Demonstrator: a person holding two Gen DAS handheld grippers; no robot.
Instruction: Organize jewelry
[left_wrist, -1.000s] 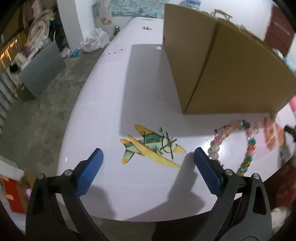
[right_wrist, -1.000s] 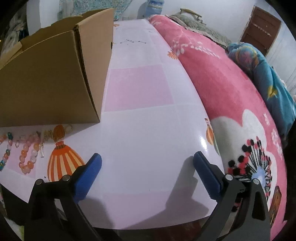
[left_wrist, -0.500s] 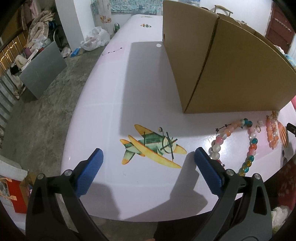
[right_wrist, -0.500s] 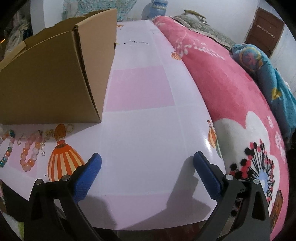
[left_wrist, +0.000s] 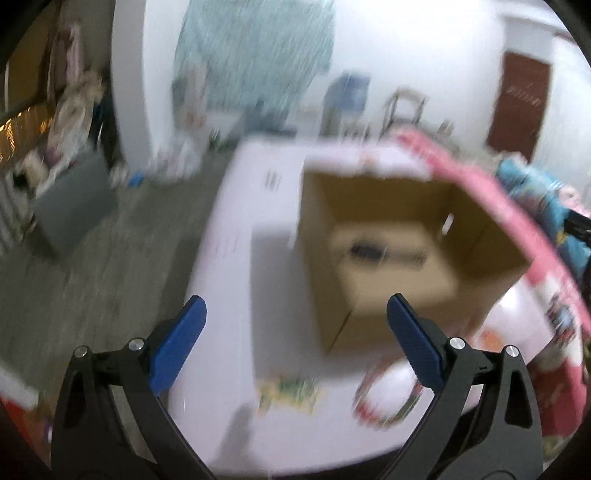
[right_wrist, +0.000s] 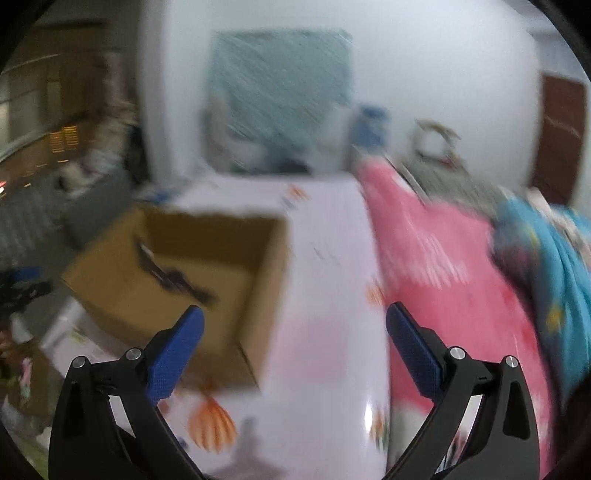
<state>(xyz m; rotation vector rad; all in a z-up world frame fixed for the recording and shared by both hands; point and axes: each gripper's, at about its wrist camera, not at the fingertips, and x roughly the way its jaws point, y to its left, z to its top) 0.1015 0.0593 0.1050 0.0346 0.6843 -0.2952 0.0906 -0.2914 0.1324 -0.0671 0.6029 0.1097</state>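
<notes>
Brown corrugated cardboard forms the open box (left_wrist: 406, 254), which stands on a glossy white table (left_wrist: 236, 229) printed with small cartoon pictures. Both views are heavily blurred. In the left wrist view the box's square mouth shows a paler floor with a dark smudge on it; what that is cannot be told. The left gripper (left_wrist: 295, 347) is spread wide with nothing between its textured blue pads (left_wrist: 177, 347), which sit on black angular arms. Below the box, near the table's front edge, a loop of round coloured beads (left_wrist: 388, 398) lies flat beside a yellow-green print (left_wrist: 288, 391). The right gripper (right_wrist: 295, 350) is likewise spread and empty, above the table beside the box (right_wrist: 184, 288). An orange striped print (right_wrist: 210, 424) shows below it. A soft pink blanket (right_wrist: 443, 277) borders the table on the right.
</notes>
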